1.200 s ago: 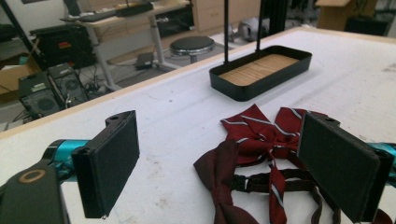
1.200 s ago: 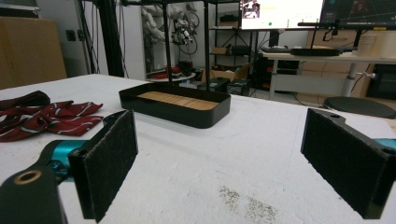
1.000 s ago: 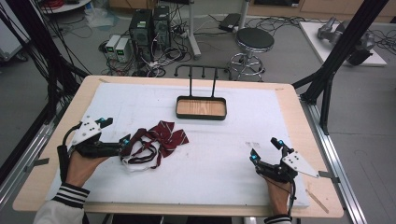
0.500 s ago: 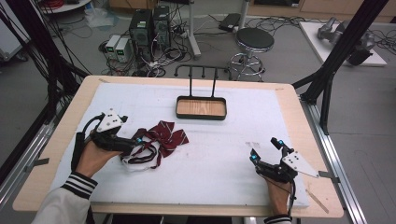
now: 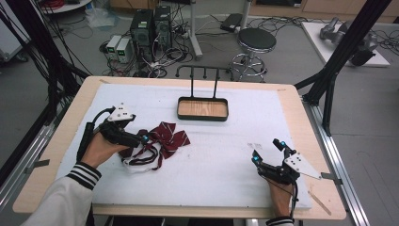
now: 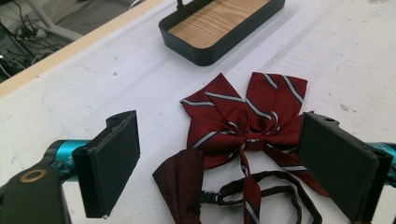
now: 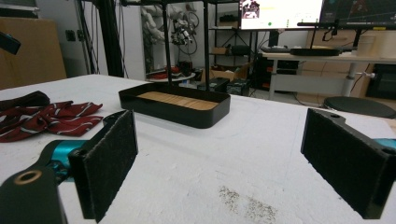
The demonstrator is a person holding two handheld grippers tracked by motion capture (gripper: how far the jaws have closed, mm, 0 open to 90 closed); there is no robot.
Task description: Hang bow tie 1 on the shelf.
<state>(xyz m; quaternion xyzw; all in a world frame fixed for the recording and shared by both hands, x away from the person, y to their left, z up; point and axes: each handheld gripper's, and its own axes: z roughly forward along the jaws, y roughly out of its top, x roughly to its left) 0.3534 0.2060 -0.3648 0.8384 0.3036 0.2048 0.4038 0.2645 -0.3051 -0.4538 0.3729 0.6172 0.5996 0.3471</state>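
A dark red bow tie of striped fabric with thin white and grey lines [image 5: 162, 141] lies on the white padded surface [image 5: 226, 155], toward its left edge and about midway between the near and far edges. A dark strap with a small clasp [image 6: 261, 196] trails from the bow toward the near edge, and a plain dark red fold of cloth [image 6: 182, 186] lies beside it.

The left gripper [image 5: 143, 138], held in the person's left hand [image 5: 101, 148], sits low at the bow tie's left side. In the left gripper view its jaws stand wide open with the bow tie's knot and the strap between them; the right jaw's pad overlaps the edge of one striped wing, but whether it touches the cloth cannot be told. Nothing is clamped.

The right gripper [image 5: 268, 153] rests near the right near corner of the surface, well apart from the bow tie. Its jaws are spread wide too, with only bare white padding between them in the right gripper view.

A shallow black metal tray with a wooden floor [image 5: 202, 116] stands toward the far edge, about at its middle, with a black rack of hooks [image 5: 204, 71] rising from its far side. The tray is apart from the bow tie, beyond it and to its right.
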